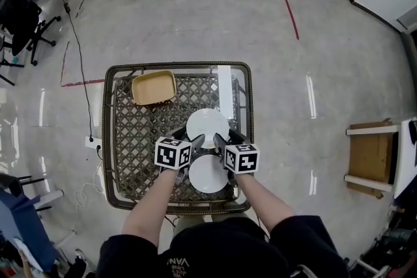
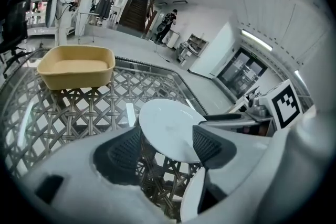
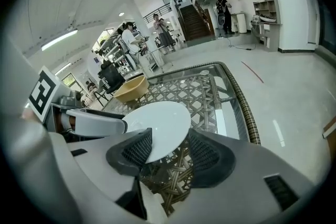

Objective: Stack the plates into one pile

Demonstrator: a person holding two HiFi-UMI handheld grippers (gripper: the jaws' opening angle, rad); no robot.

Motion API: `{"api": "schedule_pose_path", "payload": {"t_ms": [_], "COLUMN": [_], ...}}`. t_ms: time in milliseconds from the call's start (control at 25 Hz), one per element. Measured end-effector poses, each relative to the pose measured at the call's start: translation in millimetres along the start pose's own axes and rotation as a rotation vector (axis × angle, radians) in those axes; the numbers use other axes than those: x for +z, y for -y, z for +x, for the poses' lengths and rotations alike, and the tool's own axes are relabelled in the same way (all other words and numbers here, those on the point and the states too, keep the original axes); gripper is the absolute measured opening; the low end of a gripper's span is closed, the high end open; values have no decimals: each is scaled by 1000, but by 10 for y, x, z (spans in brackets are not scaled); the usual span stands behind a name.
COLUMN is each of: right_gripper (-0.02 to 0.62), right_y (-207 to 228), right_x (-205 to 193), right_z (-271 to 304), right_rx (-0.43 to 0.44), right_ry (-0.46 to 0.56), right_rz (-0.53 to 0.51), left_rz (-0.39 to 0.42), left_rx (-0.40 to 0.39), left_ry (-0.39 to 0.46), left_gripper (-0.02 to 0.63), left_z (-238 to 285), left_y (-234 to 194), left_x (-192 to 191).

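Observation:
Two white plates lie on the glass-topped wicker table (image 1: 130, 140). The far plate (image 1: 208, 126) sits near the middle, and the near plate (image 1: 208, 174) lies closer to me. My left gripper (image 1: 194, 141) and right gripper (image 1: 219, 140) hover side by side over the gap between them, tips at the far plate's near edge. In the left gripper view the far plate (image 2: 169, 129) shows beyond the open left gripper (image 2: 165, 147), with the near plate's rim (image 2: 193, 201) below. In the right gripper view the right gripper (image 3: 170, 152) stands open before the same plate (image 3: 157, 122). Neither holds anything.
A tan rectangular dish (image 1: 154, 88) stands at the table's far left corner. A white strip (image 1: 225, 91) lies under the glass at the far right. The table has a raised wicker rim (image 1: 249, 114). Office chairs and people stand far off on the grey floor.

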State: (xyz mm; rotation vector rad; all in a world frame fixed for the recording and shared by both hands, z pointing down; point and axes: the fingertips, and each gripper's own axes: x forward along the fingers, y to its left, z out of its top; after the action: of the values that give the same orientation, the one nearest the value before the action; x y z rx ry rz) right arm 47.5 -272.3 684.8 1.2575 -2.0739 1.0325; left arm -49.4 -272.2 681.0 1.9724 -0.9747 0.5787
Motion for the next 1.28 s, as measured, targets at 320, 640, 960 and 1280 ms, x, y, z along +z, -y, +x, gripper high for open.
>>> {"api": "schedule_pose_path", "payload": {"t_ms": [320,640,960,1280], "right_gripper": [215,215,215,212], "right_y": [-192,-316,-420,-378], "right_x": [-288,-849,-1306,-1544], "right_z": [-469,-810,-948,-956], "right_rx": [4,-16,-47,-76], "right_ry": [47,25,-3,-43], "right_rz": [22,25,34,21], "left_rz": [49,85,100,113], "left_rx": [-28,-56,-67,-67], "left_ry": [-13,-41,-85,-148], "left_gripper": [305,305,305,305], "left_z": [-292,-551,-693,-653], "left_y": [288,572,667,702], "left_x": [-338,-859,-1293,-1576]}}
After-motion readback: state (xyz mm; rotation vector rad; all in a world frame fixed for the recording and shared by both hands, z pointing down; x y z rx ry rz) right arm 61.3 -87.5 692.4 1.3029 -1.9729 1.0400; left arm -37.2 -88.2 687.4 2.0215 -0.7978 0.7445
